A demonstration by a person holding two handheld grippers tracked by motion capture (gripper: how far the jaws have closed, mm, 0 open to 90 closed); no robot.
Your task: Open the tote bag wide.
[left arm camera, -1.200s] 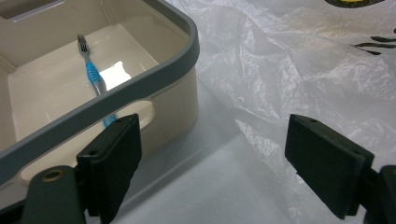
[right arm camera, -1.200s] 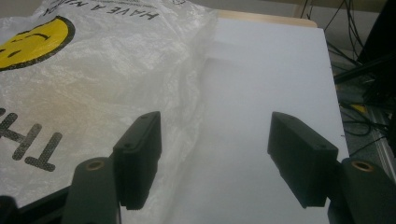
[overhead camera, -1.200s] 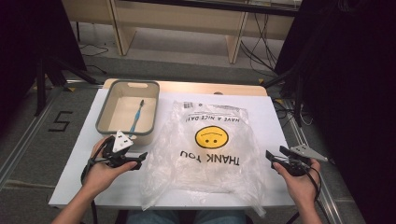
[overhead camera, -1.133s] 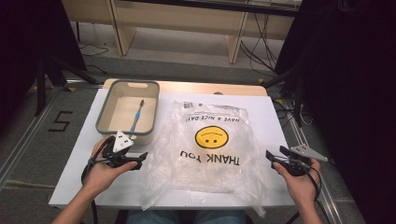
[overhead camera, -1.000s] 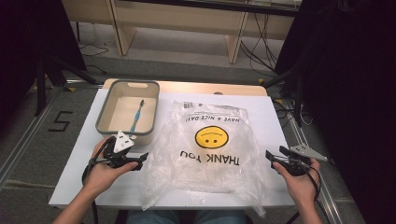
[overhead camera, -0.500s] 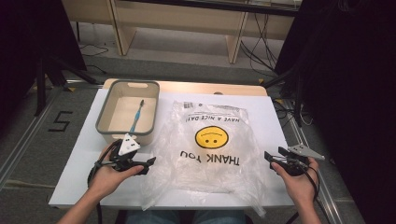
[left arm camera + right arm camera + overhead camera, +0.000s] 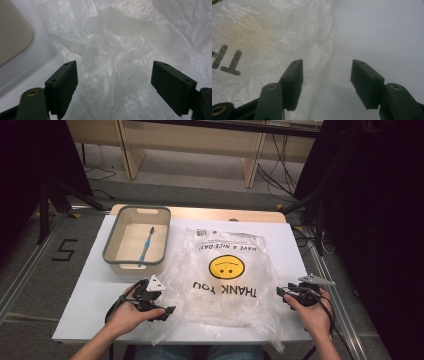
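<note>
A clear plastic bag (image 7: 225, 280) printed with a yellow smiley and "THANK YOU" lies flat across the white table (image 7: 85, 295). My left gripper (image 7: 164, 306) stands open at the bag's near left corner, with crumpled plastic (image 7: 112, 75) between its wide jaws, untouched by the pads. My right gripper (image 7: 281, 293) is open at the bag's right edge (image 7: 325, 57); its jaws have just been closing, with the film's rim running between them, apart from both pads. A blue toothbrush (image 7: 146, 245) lies in the grey bin (image 7: 111, 251).
The bin stands at the table's back left, its pale corner (image 7: 15, 37) showing in the left gripper view. A wooden bench frame (image 7: 200, 150) and cables (image 7: 280, 165) are on the floor beyond the table. Bare table (image 7: 387, 37) lies right of the bag.
My left hand has moved right and toward the near edge, bringing its gripper onto the bag's corner. The right gripper's jaws have narrowed a little; that hand has stayed in place.
</note>
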